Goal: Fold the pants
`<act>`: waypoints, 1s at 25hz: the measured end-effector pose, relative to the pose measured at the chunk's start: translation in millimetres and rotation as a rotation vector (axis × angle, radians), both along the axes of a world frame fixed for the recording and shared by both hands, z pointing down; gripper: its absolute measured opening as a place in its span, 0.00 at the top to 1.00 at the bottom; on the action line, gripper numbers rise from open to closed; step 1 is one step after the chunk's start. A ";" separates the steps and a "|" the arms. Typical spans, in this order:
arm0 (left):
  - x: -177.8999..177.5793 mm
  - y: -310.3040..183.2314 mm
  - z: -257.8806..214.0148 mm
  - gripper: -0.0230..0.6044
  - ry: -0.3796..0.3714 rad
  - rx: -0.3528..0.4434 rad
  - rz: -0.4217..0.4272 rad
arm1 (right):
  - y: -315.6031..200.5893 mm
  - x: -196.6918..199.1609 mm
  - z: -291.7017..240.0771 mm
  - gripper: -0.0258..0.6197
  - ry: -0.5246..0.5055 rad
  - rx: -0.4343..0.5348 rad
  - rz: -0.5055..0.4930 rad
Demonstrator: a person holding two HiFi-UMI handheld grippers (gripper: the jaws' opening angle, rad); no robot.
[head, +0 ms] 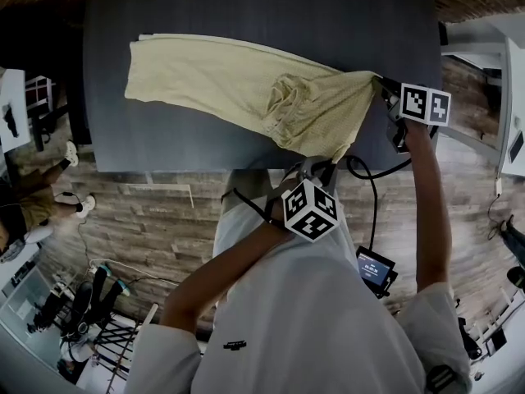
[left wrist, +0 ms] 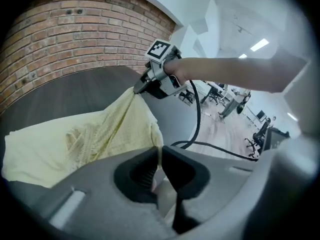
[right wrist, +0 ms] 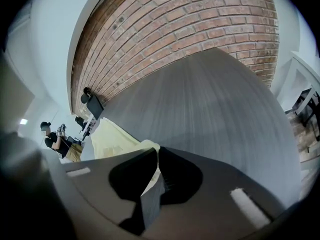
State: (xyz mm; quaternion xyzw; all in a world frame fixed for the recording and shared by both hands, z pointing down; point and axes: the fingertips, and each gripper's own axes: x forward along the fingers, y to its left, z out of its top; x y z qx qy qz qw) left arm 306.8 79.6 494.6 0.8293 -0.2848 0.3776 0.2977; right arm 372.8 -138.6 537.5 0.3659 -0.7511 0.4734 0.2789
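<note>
pants (head: 246,89) on a dark counter (head: 205,6), head view: the legs lie flat towards 9 o'clock, the waist end is raised at about 4 o'clock. the left gripper (head: 316,167) meets the waist at the counter's 6 o'clock edge; its fingers are pressed together on a thin edge of the cloth. the right gripper (head: 380,82), at 3 o'clock, likewise has its fingers pinching a corner of the pants, and the cloth hangs in a taut ridge between the two pinches. the step in hand appears to be a fold of the waist end over the legs. to do it well, both pinches should hold firm, the two grippers should travel together towards 9 o'clock with the waist stretched between them, and the waist should be laid square on the leg ends, so that the puckered patch near the middle is smoothed rather than trapped. the left fingers are hidden under the marker cube (head: 310,209) in the head view. how deep the cloth sits in either pinch is hard to make out. whether the legs lie stacked cannot be told.
</note>
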 end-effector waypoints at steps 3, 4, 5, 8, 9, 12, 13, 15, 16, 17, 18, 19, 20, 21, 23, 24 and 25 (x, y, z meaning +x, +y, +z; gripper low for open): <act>-11.5 -7.0 -11.5 0.91 0.015 0.005 -0.031 | -1.6 -6.9 -15.1 0.93 -0.008 0.017 -0.018; -16.3 -9.9 -15.0 0.91 0.017 0.010 -0.043 | -3.0 -10.1 -20.6 0.93 -0.013 0.025 -0.025; -21.1 -12.7 -18.4 0.91 0.019 0.014 -0.056 | -4.4 -13.5 -26.3 0.92 -0.019 0.033 -0.032; -35.7 -20.6 -28.8 0.91 0.031 0.025 -0.109 | -8.9 -25.8 -44.7 0.92 -0.040 0.060 -0.053; -41.1 -23.1 -32.2 0.91 0.035 0.028 -0.128 | -10.1 -30.8 -50.7 0.92 -0.048 0.069 -0.060; -57.5 -29.6 -41.0 0.91 0.047 0.037 -0.182 | -12.8 -45.4 -65.2 0.92 -0.064 0.089 -0.085; -63.6 -31.9 -43.0 0.91 0.050 0.040 -0.199 | -14.3 -50.4 -68.8 0.93 -0.066 0.095 -0.096; -78.1 -36.8 -44.6 0.91 0.048 0.044 -0.229 | -18.9 -61.5 -74.3 0.92 -0.073 0.104 -0.113; -86.5 -39.3 -44.3 0.91 0.045 0.046 -0.242 | -21.2 -67.1 -76.1 0.92 -0.076 0.105 -0.117; -95.3 -41.4 -44.0 0.91 0.042 0.047 -0.255 | -23.1 -72.6 -77.6 0.92 -0.079 0.106 -0.119; -104.1 -43.2 -44.1 0.91 0.040 0.048 -0.269 | -24.5 -78.4 -79.5 0.93 -0.082 0.107 -0.122; -113.3 -44.9 -44.6 0.91 0.039 0.051 -0.285 | -25.7 -85.2 -81.7 0.93 -0.085 0.109 -0.125; -122.8 -46.6 -45.3 0.91 0.038 0.054 -0.300 | -27.0 -92.9 -84.2 0.92 -0.089 0.113 -0.129; -132.2 -48.3 -45.9 0.91 0.036 0.058 -0.314 | -28.2 -101.2 -86.5 0.93 -0.093 0.117 -0.133; -149.1 -50.9 -46.5 0.91 0.034 0.062 -0.339 | -29.8 -117.3 -90.4 0.93 -0.102 0.122 -0.139; -156.5 -52.1 -47.0 0.91 0.034 0.064 -0.351 | -30.5 -125.0 -92.3 0.93 -0.105 0.125 -0.142; -163.3 -53.1 -47.6 0.91 0.034 0.066 -0.362 | -31.3 -132.6 -94.4 0.92 -0.108 0.128 -0.147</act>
